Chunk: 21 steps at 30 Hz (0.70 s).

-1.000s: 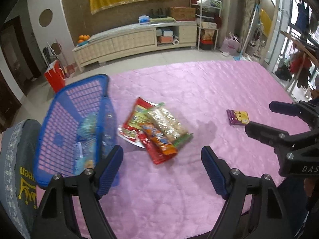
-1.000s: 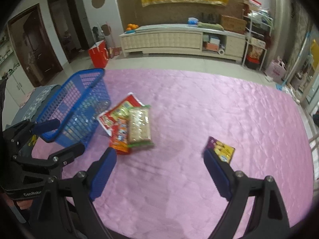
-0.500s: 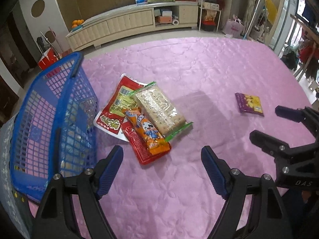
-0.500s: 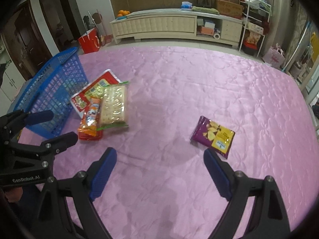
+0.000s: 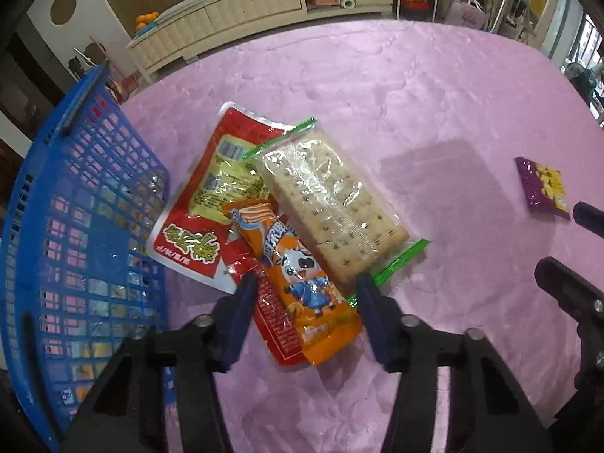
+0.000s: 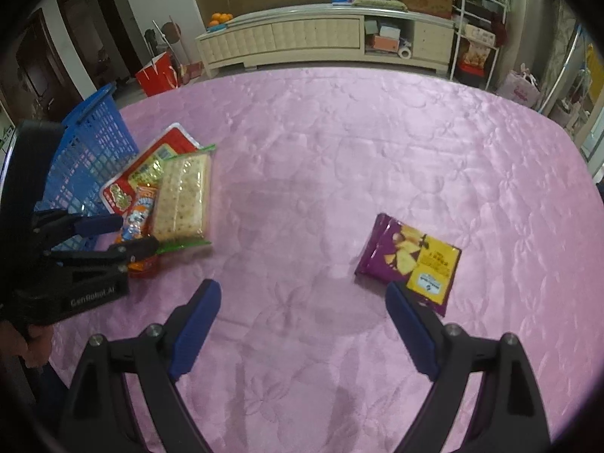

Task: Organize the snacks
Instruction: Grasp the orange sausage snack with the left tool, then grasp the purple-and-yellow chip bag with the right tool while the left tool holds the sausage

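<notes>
- While its jaws are narrowing around the orange cartoon-printed snack pouch [image 5: 302, 283], not yet pressing, the left gripper [image 5: 305, 294] is straddling the pile beside the blue plastic mesh basket [image 5: 75, 226].
- Right gripper [image 6: 302, 313] is hanging wide apart near the purple chip packet [image 6: 407, 256], still loose on the pink quilted bench [image 6: 339, 132].

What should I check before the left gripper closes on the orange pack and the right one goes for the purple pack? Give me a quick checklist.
1. Orange pack between the left gripper jaws, which have just been closing: ok.
2. Pads pressing on it: cannot tell, small gaps seem to remain.
3. Orange pack free to lift: ok, it lies on top of the red pack; the cracker pack sits beside it.
4. Right pad clear of the cracker pack's green end: not ok, it sits right against it.
5. Basket within reach, beside the pile: ok.
6. Right gripper open, purple pack by its right finger: ok.
</notes>
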Each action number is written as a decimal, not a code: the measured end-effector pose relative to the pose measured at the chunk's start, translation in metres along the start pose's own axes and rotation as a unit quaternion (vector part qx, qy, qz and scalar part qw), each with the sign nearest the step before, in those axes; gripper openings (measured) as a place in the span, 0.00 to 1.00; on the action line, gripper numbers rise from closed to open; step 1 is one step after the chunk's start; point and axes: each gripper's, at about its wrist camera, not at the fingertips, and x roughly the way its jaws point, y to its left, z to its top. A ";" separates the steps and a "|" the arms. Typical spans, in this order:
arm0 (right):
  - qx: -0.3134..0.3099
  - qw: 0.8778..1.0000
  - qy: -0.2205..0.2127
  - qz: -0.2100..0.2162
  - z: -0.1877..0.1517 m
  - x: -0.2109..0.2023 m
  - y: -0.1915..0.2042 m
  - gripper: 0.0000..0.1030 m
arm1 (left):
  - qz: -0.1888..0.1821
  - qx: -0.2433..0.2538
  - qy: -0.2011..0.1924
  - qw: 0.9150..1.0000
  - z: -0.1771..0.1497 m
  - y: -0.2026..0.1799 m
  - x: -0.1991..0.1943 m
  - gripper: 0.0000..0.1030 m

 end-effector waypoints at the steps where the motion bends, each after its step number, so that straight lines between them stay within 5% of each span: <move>1: 0.003 1.000 0.001 0.001 -0.001 0.001 -0.001 0.89 | -0.001 0.002 0.001 1.000 0.000 0.000 0.002 0.39; 9: 0.014 1.000 0.007 0.005 -0.004 0.003 -0.004 0.89 | -0.011 0.000 -0.010 1.000 -0.005 0.007 -0.001 0.19; 21: 0.025 0.999 0.002 -0.020 -0.016 -0.024 -0.032 0.89 | -0.024 -0.006 -0.048 0.999 -0.016 0.002 -0.028 0.14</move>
